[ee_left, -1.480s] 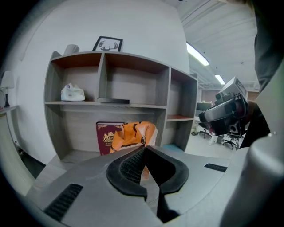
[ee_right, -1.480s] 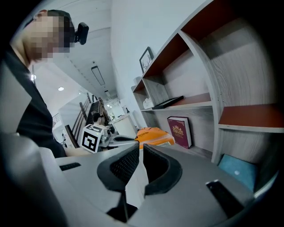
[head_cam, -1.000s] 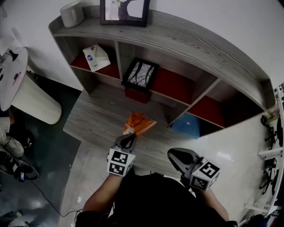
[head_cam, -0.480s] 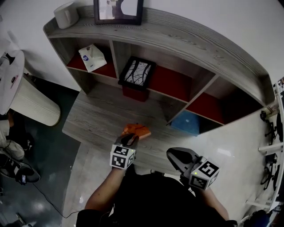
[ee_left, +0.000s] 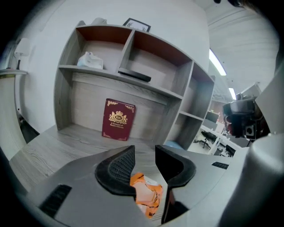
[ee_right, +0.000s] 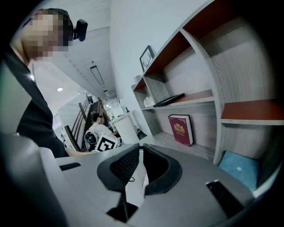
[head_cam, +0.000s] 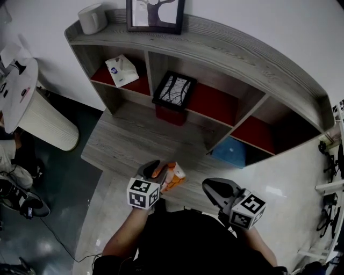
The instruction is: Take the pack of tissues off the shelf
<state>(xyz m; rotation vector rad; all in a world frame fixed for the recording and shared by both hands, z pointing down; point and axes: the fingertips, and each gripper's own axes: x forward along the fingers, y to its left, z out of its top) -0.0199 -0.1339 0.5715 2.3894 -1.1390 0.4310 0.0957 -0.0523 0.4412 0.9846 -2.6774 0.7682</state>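
Note:
An orange and white pack of tissues (head_cam: 172, 176) is at the front edge of the grey wooden shelf board (head_cam: 123, 145). My left gripper (head_cam: 154, 169) is around it and its jaws are opening. In the left gripper view the pack (ee_left: 147, 194) sits low between the parted jaws of that gripper (ee_left: 145, 153), and the pads do not press on it. My right gripper (head_cam: 216, 188) hovers to the right of the pack, apart from it. In the right gripper view it (ee_right: 140, 154) is shut with nothing between its fingers.
The curved shelf unit (head_cam: 252, 59) holds a white pack (head_cam: 121, 70) in the upper left compartment, a black picture frame (head_cam: 173, 89), a dark red book (ee_left: 118, 119) and a blue thing (head_cam: 230, 152). A framed picture (head_cam: 156, 12) and a white cup (head_cam: 92, 17) stand on top. A white round table (head_cam: 19, 88) is at left.
My left gripper has drawn back toward the person with the orange pack, from mid-board to the front edge. Its jaws, shut on the pack before, have parted. The right gripper stays put.

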